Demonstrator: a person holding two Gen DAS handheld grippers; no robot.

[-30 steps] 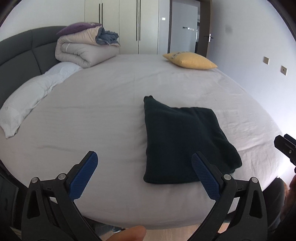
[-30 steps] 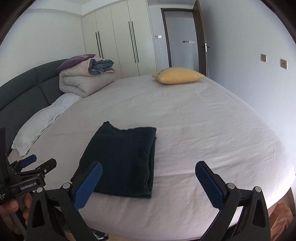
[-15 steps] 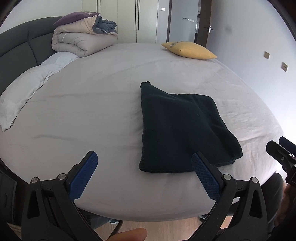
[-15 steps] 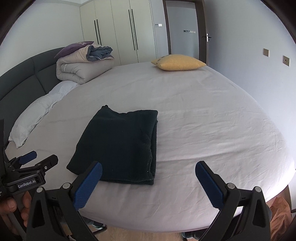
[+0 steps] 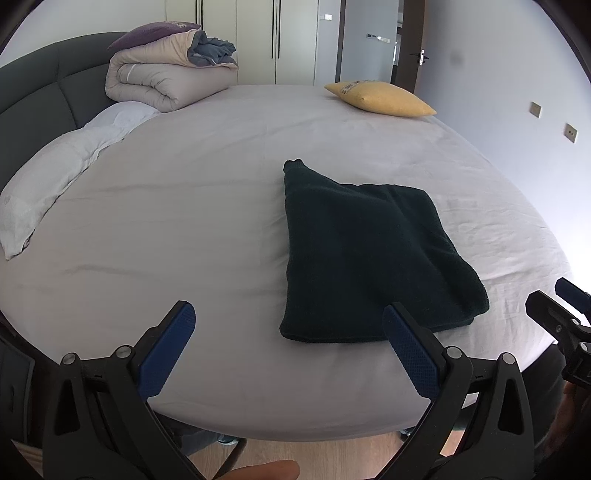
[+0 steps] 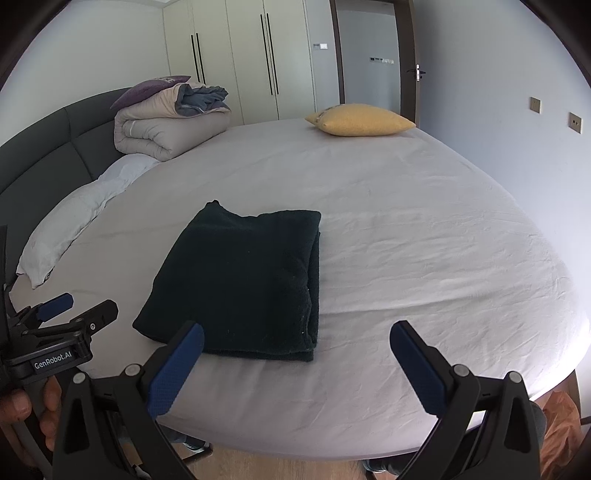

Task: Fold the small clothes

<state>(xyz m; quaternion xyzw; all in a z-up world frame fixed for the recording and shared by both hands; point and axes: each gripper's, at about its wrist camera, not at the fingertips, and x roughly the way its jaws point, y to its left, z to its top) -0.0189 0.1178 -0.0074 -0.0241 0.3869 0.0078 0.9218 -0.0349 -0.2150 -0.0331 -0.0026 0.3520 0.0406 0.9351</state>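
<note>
At the far left of the bed, a dark grey padded headboard (image 5: 33, 85) curves behind a long white pillow (image 5: 55, 184) that lies along the left edge of the pale grey bedsheet (image 5: 184, 221). Just beyond the pillow's far end sits a rolled beige duvet (image 5: 162, 79) with a purple cushion (image 5: 151, 31) and a bundle of grey-blue cloth (image 5: 212, 51) on top of it. Behind that stand cream wardrobe doors with thin black handles (image 6: 258, 59). Near the middle of the bed, toward its near edge, lies the dark green folded terry garment (image 5: 369, 254), a thick flat stack with its layered edges showing along the near and right sides in the right wrist view (image 6: 243, 284); one far corner pokes up in a small point. Nothing touches it. The left claw (image 5: 288, 347) hovers off the near edge of the bed with its blue-padded fingers spread wide and empty, the right finger overlapping the garment's near edge in the view. The right claw (image 6: 295, 365) also stands wide apart and empty, just near of the garment's near right corner. Far right, a mustard yellow cushion (image 6: 364, 120) rests at the bed's far edge, in front of a dark-framed door (image 6: 406, 66). Two switch plates (image 6: 574, 122) sit on the right wall.
</note>
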